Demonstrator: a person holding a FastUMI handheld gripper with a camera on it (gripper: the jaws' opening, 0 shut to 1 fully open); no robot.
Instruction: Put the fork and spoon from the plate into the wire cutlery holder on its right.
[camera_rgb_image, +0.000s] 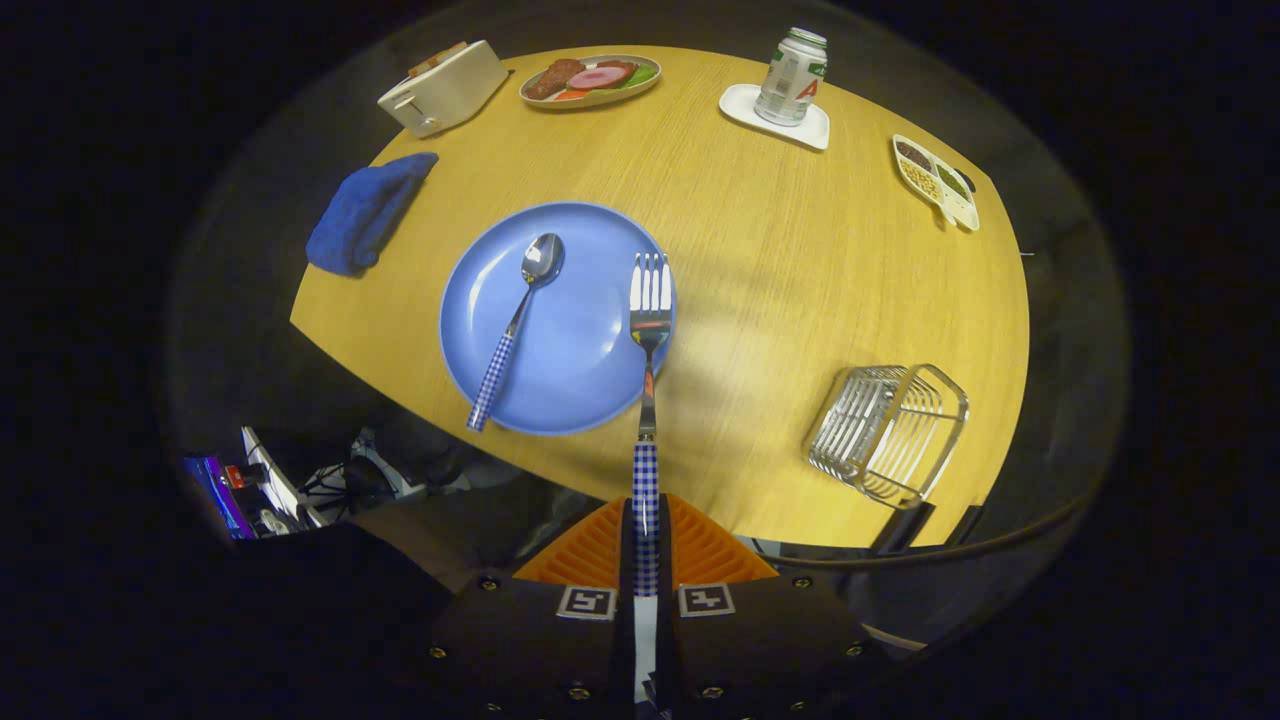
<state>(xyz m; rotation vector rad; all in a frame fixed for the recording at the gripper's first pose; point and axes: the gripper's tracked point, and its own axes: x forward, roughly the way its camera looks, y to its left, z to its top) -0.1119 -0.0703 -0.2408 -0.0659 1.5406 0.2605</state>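
- A round wooden table (800, 300) with a pale grain fills the scene; beyond its edge the room is dark, and some cables and gear on the floor at the near left are too dim to make out.
- The gripper (646, 545) is closed on the fork (648, 400), both fingers pressing the checked blue-and-white handle, so the fork stands out straight ahead of them.
- The fork's shiny metal tines lie over the right rim of the blue plate (590, 380); whether they touch it I cannot tell.
- The spoon (518, 320) lies on the plate's left half, bowl at the far end, its checked handle running past the near rim.
- The wire cutlery holder (888, 432), a bright metal basket of thin bars, sits to the right of the plate near the table's near edge.
- At the far side: a white toaster (442, 88), an oval dish of food (590, 80), a can (792, 76) on a white coaster (745, 105), and a divided white tray (936, 182) of grains.
- A crumpled blue cloth (368, 212) lies at the left.
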